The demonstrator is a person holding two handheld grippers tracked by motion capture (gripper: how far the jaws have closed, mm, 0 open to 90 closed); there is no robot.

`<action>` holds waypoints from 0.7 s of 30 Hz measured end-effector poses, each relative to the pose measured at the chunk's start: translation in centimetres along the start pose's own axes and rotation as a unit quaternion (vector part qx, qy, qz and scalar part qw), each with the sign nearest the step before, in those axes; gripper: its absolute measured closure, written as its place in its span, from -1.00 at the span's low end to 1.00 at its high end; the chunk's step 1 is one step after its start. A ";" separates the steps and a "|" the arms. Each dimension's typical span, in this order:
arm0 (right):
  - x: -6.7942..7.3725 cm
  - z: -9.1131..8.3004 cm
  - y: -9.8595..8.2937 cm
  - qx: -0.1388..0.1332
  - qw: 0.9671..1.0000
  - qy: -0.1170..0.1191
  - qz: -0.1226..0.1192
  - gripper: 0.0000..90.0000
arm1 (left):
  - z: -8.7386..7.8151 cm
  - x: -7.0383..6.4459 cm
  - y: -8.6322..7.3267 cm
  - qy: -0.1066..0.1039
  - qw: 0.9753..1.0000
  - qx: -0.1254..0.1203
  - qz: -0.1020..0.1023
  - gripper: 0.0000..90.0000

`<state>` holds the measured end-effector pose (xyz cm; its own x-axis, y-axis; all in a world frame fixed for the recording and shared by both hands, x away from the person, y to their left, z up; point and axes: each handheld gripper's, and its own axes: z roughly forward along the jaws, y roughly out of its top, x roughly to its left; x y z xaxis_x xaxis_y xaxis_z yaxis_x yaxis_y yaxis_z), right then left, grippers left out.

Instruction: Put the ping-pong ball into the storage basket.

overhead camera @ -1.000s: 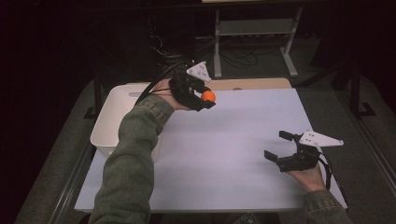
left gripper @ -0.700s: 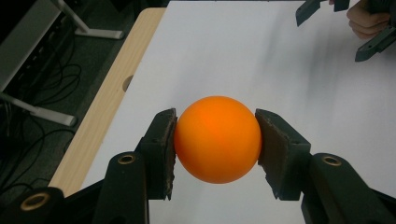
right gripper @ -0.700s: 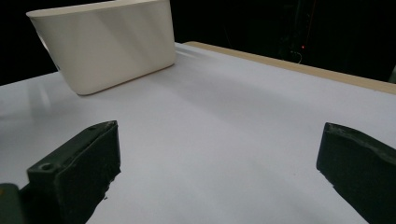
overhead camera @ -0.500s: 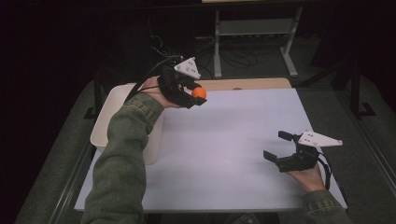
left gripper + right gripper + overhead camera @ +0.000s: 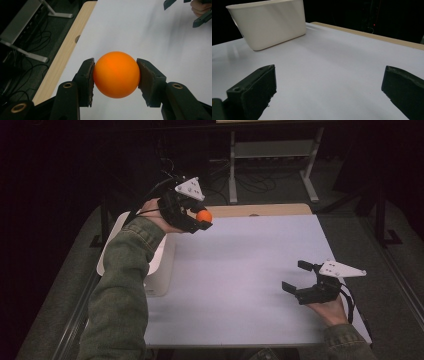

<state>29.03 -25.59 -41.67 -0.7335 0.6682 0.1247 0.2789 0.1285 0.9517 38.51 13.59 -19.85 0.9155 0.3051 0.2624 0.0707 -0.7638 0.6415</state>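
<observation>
Orange ball [image 5: 116, 74] is sitting clamped between the jaws of the left gripper [image 5: 199, 218], which is hanging above the white table [image 5: 240, 270] near its far edge, perhaps just past the white bin [image 5: 269, 22]. The right gripper [image 5: 299, 280] is resting low, jaws spread wide, gripping nothing.

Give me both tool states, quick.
Left tool: closed on the orange ball, held above the table.
Right tool: open, holding nothing, low over the table.
</observation>
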 end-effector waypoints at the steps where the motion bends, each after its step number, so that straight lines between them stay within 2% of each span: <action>1: 0.0 0.0 0.0 0.000 1.000 0.000 0.000 -1.00 | -0.2 0.0 -0.1 0.001 1.000 0.001 0.000 0.11; 21: 0.1 0.1 0.0 0.001 1.000 0.000 -0.001 -1.00 | -3.1 1.0 -1.6 0.024 0.999 0.021 -0.010 0.11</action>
<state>29.03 -25.48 -41.69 -0.7339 0.6679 0.1238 0.2789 0.1302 0.9515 38.09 16.93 -18.38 0.8935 0.3470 0.2850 0.1066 -0.7805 0.6160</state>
